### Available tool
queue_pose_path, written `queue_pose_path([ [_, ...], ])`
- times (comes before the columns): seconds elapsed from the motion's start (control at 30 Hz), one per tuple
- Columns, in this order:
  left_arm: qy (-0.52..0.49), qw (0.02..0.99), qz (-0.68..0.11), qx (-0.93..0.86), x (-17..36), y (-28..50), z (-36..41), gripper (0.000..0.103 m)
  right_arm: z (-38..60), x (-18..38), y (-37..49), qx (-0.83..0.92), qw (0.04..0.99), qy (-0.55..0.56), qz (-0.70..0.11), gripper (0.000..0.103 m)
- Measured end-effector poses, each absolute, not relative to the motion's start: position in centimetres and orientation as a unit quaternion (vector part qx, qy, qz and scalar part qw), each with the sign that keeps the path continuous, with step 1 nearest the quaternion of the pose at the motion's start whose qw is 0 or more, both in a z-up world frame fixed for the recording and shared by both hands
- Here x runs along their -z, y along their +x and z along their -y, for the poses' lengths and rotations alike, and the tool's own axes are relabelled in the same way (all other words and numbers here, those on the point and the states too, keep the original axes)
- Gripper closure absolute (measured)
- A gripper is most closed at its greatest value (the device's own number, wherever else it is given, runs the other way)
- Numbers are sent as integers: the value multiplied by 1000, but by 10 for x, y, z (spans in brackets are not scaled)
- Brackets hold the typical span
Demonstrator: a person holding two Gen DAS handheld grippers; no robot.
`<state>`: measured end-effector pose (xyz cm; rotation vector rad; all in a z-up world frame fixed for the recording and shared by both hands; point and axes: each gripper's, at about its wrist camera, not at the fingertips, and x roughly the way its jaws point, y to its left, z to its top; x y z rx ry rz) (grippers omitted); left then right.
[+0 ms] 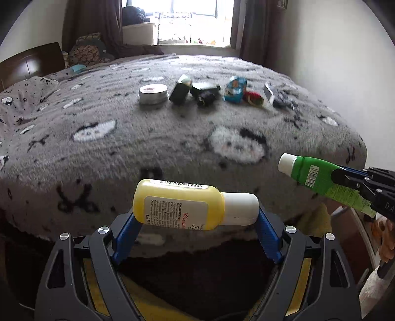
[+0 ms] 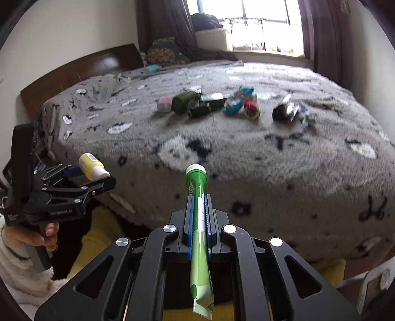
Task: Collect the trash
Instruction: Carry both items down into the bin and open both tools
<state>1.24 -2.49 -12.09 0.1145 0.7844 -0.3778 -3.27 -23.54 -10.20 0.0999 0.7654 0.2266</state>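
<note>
My left gripper [image 1: 196,214] is shut on a small yellow bottle [image 1: 177,203] with a white cap, held sideways just off the bed's near edge; it also shows in the right wrist view [image 2: 92,168]. My right gripper [image 2: 198,197] is shut on a green tube [image 2: 197,187] with a white cap pointing forward; the tube also shows in the left wrist view [image 1: 318,176]. A row of trash lies on the bed: a round tin [image 1: 153,93], a dark green box [image 1: 181,90], a black item [image 1: 206,95], a blue wrapper [image 1: 235,90], a red-green item [image 1: 253,97] and a silver wrapper [image 1: 271,95].
The grey fleece blanket [image 1: 148,148] covers the bed. A wooden headboard [image 2: 81,69] stands at the left, pillows and a window [image 1: 192,22] at the far end. A yellow surface [image 2: 98,237] lies on the floor below the grippers.
</note>
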Motion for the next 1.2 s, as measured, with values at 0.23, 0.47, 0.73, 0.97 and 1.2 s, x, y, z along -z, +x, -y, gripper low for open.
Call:
queue_pose_path([
  [0.23,67,877,-436,191,173,4,28,24,219,147,-37,-122,890,51,-437,94],
  [0.47,69,837,-504,200,231,7,32,24,200,205,-26,-122,850,59,-509,94],
  [0.73,76,781,-585,205,300,16,43,24,193,259,-12,-111,810,73,-572,94],
  [0.97,86,766,-604,203,321,18,51,24,181,280,1,-99,791,77,-598,94],
  [1.2,83,763,-607,206,329,17,52,23,179,288,9,-102,786,98,-602,90],
])
